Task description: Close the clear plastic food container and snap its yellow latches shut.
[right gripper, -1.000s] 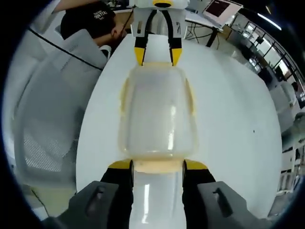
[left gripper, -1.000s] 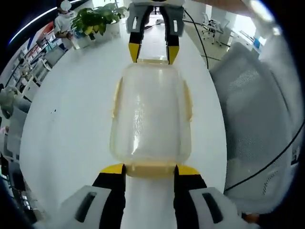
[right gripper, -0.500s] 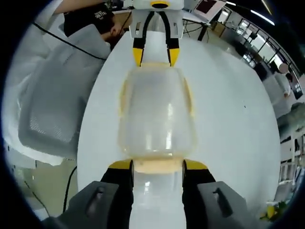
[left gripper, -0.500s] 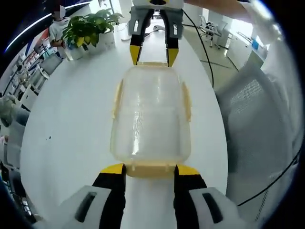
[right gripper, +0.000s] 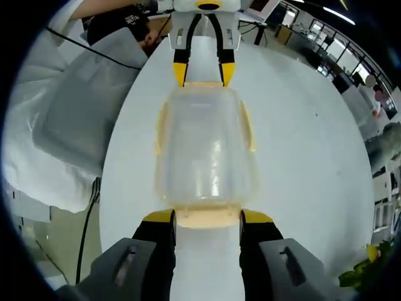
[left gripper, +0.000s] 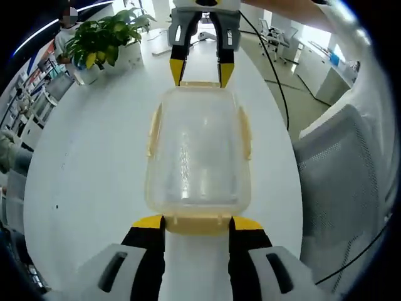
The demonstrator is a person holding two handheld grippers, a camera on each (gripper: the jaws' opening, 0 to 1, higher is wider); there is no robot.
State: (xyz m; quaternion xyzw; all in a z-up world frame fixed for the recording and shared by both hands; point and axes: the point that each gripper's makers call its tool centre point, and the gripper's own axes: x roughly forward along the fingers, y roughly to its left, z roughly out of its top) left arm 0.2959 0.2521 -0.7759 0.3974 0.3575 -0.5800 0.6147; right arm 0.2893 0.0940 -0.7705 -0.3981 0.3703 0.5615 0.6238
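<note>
On the white table (left gripper: 94, 157), your clear plastic food container (left gripper: 198, 153) sits lid-on mid-surface, yellow latches (left gripper: 197, 222) down; your left gripper (left gripper: 197, 223) and right gripper (right gripper: 207, 217) each straddle an end latch, jaws spread.

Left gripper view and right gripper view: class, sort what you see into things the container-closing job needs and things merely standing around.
Job:
clear container
yellow latches
left gripper
right gripper

Standing around:
potted plant
white table
mesh office chair
black cable
</note>
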